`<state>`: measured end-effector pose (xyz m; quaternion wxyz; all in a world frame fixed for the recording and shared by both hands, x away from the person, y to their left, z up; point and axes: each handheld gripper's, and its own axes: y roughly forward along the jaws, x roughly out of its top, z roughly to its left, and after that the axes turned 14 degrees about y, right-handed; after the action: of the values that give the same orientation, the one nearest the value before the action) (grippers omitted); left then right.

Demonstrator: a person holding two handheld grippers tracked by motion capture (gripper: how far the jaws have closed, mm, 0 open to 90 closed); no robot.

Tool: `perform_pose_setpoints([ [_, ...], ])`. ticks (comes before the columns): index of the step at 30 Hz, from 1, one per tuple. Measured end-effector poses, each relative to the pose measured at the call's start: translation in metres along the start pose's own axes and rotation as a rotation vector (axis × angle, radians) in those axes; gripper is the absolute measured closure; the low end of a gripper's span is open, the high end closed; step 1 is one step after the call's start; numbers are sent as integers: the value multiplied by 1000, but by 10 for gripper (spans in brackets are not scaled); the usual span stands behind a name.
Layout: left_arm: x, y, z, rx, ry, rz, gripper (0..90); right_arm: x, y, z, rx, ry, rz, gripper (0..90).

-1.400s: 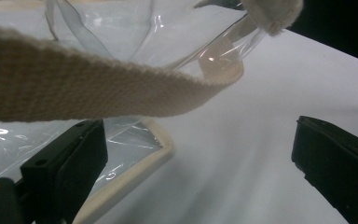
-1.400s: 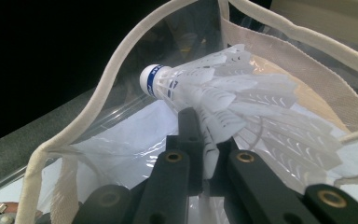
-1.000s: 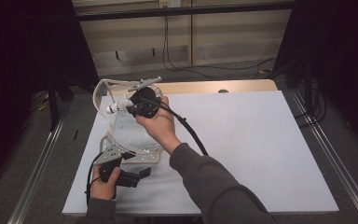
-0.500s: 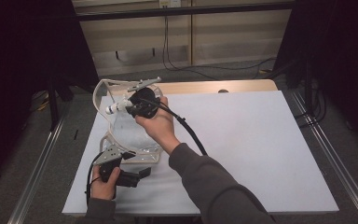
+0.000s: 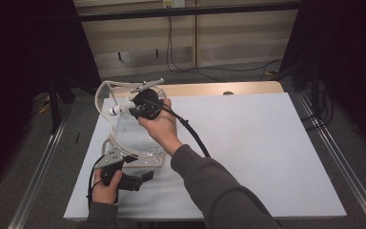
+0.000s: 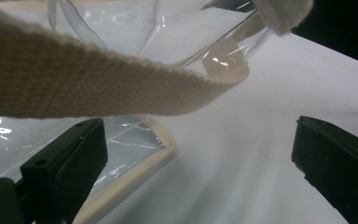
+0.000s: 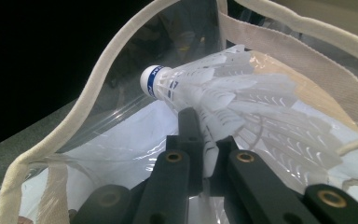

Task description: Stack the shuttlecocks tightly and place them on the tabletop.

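Observation:
A clear plastic bag [image 5: 131, 136] with beige trim stands at the left of the white table [image 5: 257, 143]. My right gripper [image 5: 132, 109] hovers over the bag's mouth, shut on the feathers of a white shuttlecock [image 5: 119, 109]. In the right gripper view the shuttlecock [image 7: 223, 100] points its blue-banded cork away from the right gripper [image 7: 204, 140], inside the bag's beige rim [image 7: 93, 98]. My left gripper [image 5: 144, 180] lies low at the bag's front corner. It is open, and nothing sits between the wide-apart jaws of the left gripper [image 6: 196, 154]. A beige strap [image 6: 98, 84] crosses just ahead.
The bag's trimmed bottom edge [image 6: 135, 163] lies close to the left jaw. A black cable [image 5: 190, 131] trails from the right gripper over the table. Metal rails [image 5: 336, 157] run along both sides, and a wooden strip [image 5: 219, 88] borders the far edge.

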<state>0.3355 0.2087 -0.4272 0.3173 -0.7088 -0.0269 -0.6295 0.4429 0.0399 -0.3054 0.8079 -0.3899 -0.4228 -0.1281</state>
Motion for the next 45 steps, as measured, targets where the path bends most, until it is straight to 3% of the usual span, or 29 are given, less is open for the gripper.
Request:
perform_pose_setpoints([
  [25,0,5,1,0,-8,8,35,-3,2,-2,4,3,15,890],
  [45,1,7,3,-3,-15,-16,32,-5,3,-2,8,5,26,890],
])
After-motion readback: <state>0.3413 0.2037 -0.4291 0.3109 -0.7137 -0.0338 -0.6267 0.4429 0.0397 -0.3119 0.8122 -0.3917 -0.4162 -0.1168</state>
